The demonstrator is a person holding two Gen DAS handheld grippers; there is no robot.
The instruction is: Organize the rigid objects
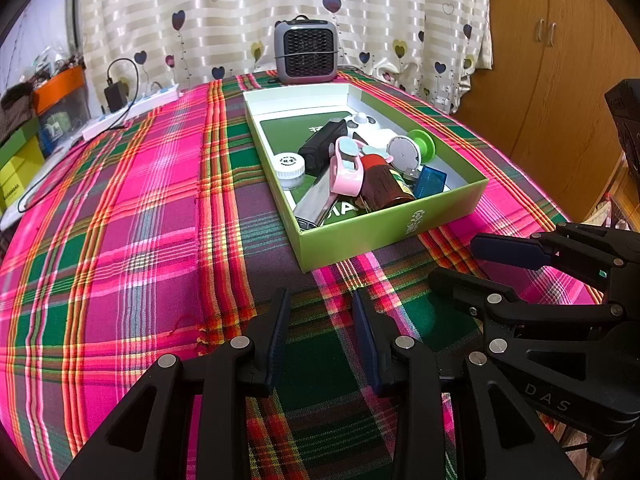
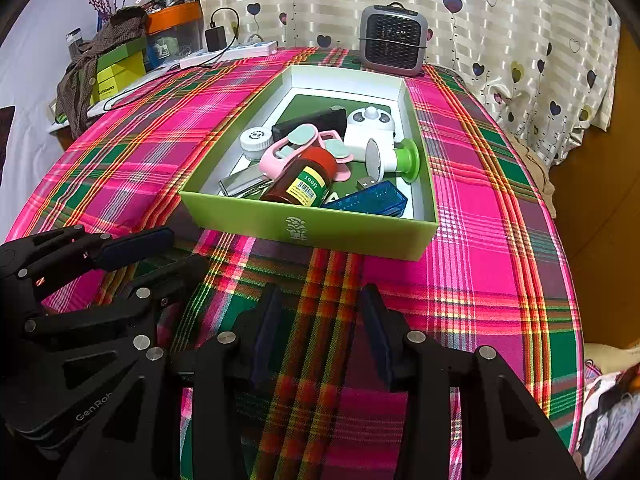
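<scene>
Plaid tablecloth [image 2: 480,240] covers the table. Small grey heater [image 2: 392,42] at far edge, against the heart-print curtain [image 2: 500,20]. White power strip [image 2: 228,53] with black charger [image 2: 216,38] plugged in, far left corner. Yellow-green box [image 2: 120,70], orange-lidded bin [image 2: 176,16] beyond left edge. Wooden wardrobe [image 1: 560,80] right.

Both tools are black plastic. The left gripper [image 1: 322,336] and right gripper [image 2: 318,330] have dark blue pads [image 1: 366,340], shiny round silver screws [image 1: 404,342], and small white letters.

Plaid-clothed table [image 2: 500,240], green box [image 2: 320,232], grey heater [image 2: 394,40], power strip [image 2: 228,54]
</scene>
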